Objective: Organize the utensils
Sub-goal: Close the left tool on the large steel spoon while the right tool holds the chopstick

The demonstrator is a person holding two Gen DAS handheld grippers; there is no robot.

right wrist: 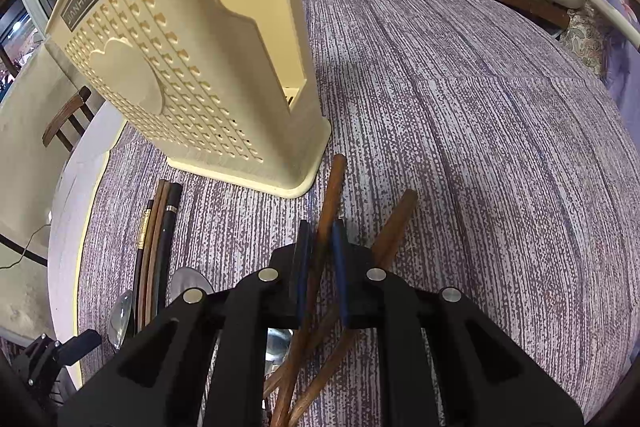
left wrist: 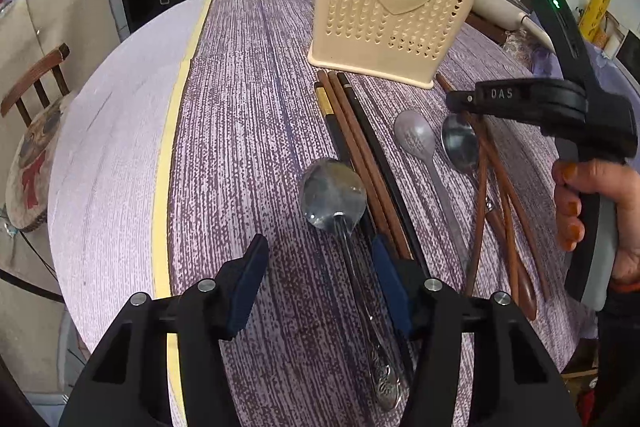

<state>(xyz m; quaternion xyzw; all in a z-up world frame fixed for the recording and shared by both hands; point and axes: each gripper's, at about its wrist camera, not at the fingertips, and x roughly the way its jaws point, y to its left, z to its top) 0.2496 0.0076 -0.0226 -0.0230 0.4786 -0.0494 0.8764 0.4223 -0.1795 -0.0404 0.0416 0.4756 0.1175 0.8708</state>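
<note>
Clearly early: the holder point(left wrist: 394, 15) stands on the worktop point(left wrist: 248, 99) looking empty, spoons and chopsticks lying before it. The right hand-held gripper point(right wrist: 322, 255) is clamped on a brown chopstick point(right wrist: 330, 195); the left hand-held gripper's point(left wrist: 320, 279) pads straddle a spoon point(left wrist: 334, 193), apart.

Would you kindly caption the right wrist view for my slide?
Right gripper shut on a wooden chopstick beside the cream utensil holder on the purple tablecloth.
</note>
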